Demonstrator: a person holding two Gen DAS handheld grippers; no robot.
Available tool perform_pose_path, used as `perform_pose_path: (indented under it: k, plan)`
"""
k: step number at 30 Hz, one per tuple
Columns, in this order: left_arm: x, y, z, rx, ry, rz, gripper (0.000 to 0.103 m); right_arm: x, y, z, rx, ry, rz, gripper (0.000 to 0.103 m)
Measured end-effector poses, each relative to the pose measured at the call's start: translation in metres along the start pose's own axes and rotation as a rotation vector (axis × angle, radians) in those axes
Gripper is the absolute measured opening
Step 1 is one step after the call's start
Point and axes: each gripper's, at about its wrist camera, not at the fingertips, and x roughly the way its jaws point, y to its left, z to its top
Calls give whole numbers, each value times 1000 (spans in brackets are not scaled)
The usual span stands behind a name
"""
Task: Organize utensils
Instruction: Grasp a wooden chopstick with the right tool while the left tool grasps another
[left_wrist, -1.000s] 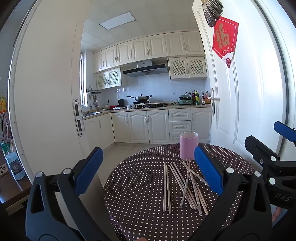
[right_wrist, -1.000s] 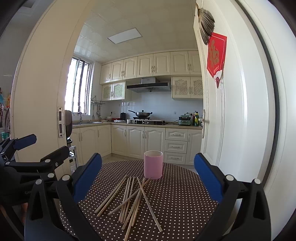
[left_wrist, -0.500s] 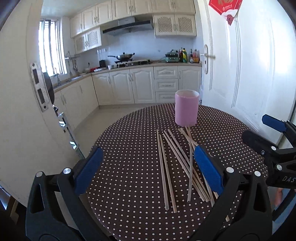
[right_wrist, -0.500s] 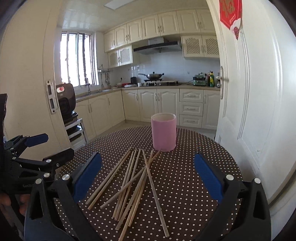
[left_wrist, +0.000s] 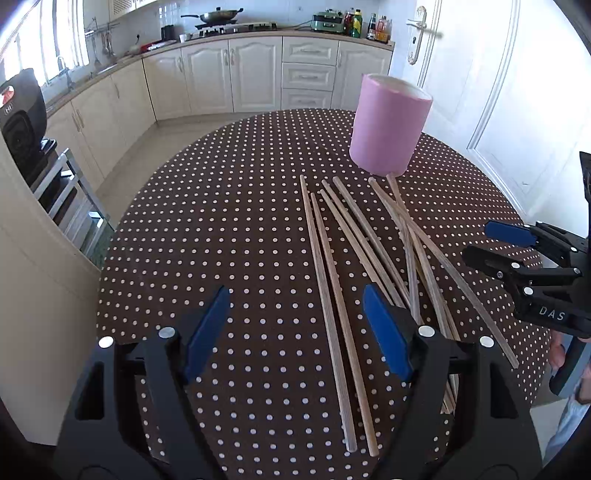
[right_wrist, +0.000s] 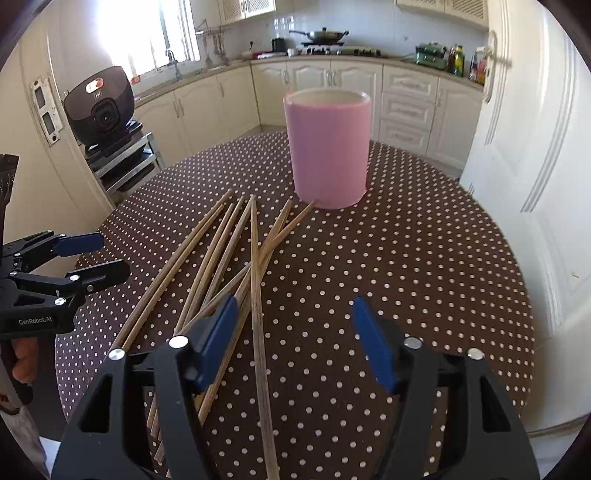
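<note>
Several wooden chopsticks (left_wrist: 332, 266) (right_wrist: 251, 251) lie fanned and partly crossed on a round table with a brown polka-dot cloth (left_wrist: 221, 221) (right_wrist: 424, 258). Behind them stands a pink cup (left_wrist: 388, 125) (right_wrist: 328, 147), upright, its inside hidden. My left gripper (left_wrist: 295, 299) (right_wrist: 110, 254) hovers over the left chopsticks, tilted down, jaws closing; two sticks run beneath its gap, untouched. Over the pile's right side my right gripper (right_wrist: 293, 306) (left_wrist: 487, 243) also has its jaws closing, with one stick passing below and nothing gripped.
A black appliance (right_wrist: 99, 107) (left_wrist: 18, 118) sits on a metal rack left of the table. A white door (right_wrist: 535, 147) stands close on the right. Kitchen cabinets (left_wrist: 258, 74) line the back wall. A person's hand (right_wrist: 22, 362) holds the left gripper.
Both grippers have tipped downward and come closer to the table, so the chopsticks and cup fill the views. Both pairs of jaws have narrowed.
</note>
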Motion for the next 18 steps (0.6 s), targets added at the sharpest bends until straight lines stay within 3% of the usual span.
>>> perform_pose_path:
  k: [6, 8, 11, 14, 18]
  plan:
    - [21, 8, 13, -26, 49, -26, 69, 22, 1, 9, -26, 89, 55, 49]
    - [25, 9, 15, -27, 67, -32, 67, 27, -2, 12, -26, 112, 67, 31]
    - [35, 12, 21, -34, 91, -41, 65, 33, -6, 14, -25, 133, 70, 17]
    - [45, 15, 24, -39, 109, -37, 65, 34, -10, 14, -19, 137, 69, 10]
    - [57, 17, 31, -45, 129, -24, 65, 31, -18, 13, -5, 138, 69, 9]
